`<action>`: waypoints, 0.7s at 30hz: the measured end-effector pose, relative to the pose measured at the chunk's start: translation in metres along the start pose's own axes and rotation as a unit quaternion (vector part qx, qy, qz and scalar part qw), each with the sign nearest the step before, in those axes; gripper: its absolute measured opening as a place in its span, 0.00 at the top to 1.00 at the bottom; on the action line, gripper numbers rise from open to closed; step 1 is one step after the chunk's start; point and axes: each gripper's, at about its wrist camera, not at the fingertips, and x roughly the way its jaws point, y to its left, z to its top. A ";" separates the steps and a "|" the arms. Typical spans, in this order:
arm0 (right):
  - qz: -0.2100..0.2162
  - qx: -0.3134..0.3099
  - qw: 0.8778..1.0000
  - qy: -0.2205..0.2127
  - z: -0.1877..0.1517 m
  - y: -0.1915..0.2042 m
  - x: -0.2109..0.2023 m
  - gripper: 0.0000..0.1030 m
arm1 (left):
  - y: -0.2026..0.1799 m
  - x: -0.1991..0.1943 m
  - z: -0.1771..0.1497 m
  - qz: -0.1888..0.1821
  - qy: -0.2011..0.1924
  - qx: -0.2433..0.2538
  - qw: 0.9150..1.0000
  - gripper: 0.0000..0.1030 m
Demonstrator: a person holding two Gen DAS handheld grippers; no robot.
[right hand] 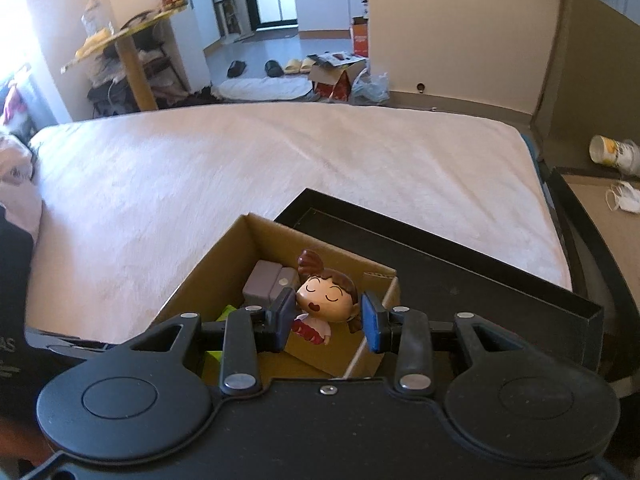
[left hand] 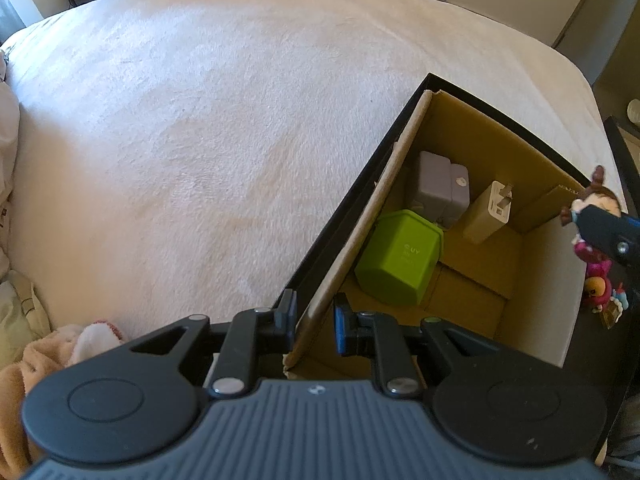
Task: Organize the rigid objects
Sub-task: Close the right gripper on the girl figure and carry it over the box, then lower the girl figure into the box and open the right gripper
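An open cardboard box sits on the bed, and my left gripper is shut on its near left wall. Inside lie a green case, a grey adapter and a white charger. My right gripper is shut on the head of a small doll figure with brown hair, held above the box. In the left wrist view the doll and one right finger show over the box's right edge.
A white plush cover spreads over the bed to the left and beyond. The black box lid lies right of the box, with a small pink toy on it. Folded cloth lies near left. A side table carries a tipped cup.
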 end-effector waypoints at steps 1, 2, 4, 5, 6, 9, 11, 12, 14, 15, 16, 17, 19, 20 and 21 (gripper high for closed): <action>-0.002 -0.004 1.000 0.003 0.000 0.002 0.002 0.66 | 0.001 0.000 0.000 -0.002 0.000 -0.001 1.000 0.83; -0.002 -0.007 1.000 0.005 0.001 0.004 0.004 0.66 | 0.001 0.000 0.000 -0.003 0.001 -0.002 1.000 0.83; -0.005 -0.012 1.000 0.011 0.001 0.006 0.009 0.66 | 0.002 0.001 0.001 -0.006 0.002 -0.005 1.000 0.83; -0.006 -0.017 1.000 0.014 0.001 0.008 0.011 0.66 | 0.003 0.001 0.001 -0.006 0.002 -0.005 1.000 0.83; -0.007 -0.022 1.000 0.017 0.001 0.009 0.012 0.66 | 0.003 0.001 0.001 -0.007 0.003 -0.005 1.000 0.83; -0.002 -0.032 0.999 0.025 0.001 0.015 0.017 0.65 | 0.003 0.001 0.001 -0.008 0.003 -0.006 1.000 0.83; 0.001 -0.038 0.999 0.029 0.001 0.019 0.020 0.65 | 0.004 0.001 0.001 -0.008 0.003 -0.006 1.000 0.83; 0.002 -0.039 0.999 0.030 0.001 0.020 0.021 0.65 | 0.003 0.001 0.001 -0.008 0.003 -0.006 1.000 0.83; 0.007 -0.040 0.999 0.032 0.002 0.024 0.022 0.65 | 0.003 0.001 0.002 -0.008 0.003 -0.006 1.000 0.83; 0.008 -0.042 0.999 0.033 0.002 0.025 0.022 0.65 | 0.003 0.001 0.002 -0.008 0.004 -0.006 1.000 0.83; 0.009 -0.043 0.998 0.034 0.002 0.027 0.022 0.65 | 0.004 0.001 0.002 -0.009 0.004 -0.007 1.000 0.83; 0.011 -0.043 0.998 0.035 0.003 0.027 0.023 0.65 | 0.004 0.001 0.002 -0.009 0.003 -0.007 1.000 0.83; 0.014 -0.040 0.998 0.037 0.003 0.028 0.023 0.65 | 0.004 0.001 0.001 -0.010 0.003 -0.007 1.000 0.83; 0.015 -0.037 0.999 0.037 0.003 0.029 0.024 0.65 | 0.004 0.001 0.002 -0.009 0.003 -0.007 1.000 0.83; 0.017 -0.033 0.999 0.039 0.003 0.029 0.024 0.64 | 0.003 0.001 0.002 -0.009 0.003 -0.007 1.000 0.83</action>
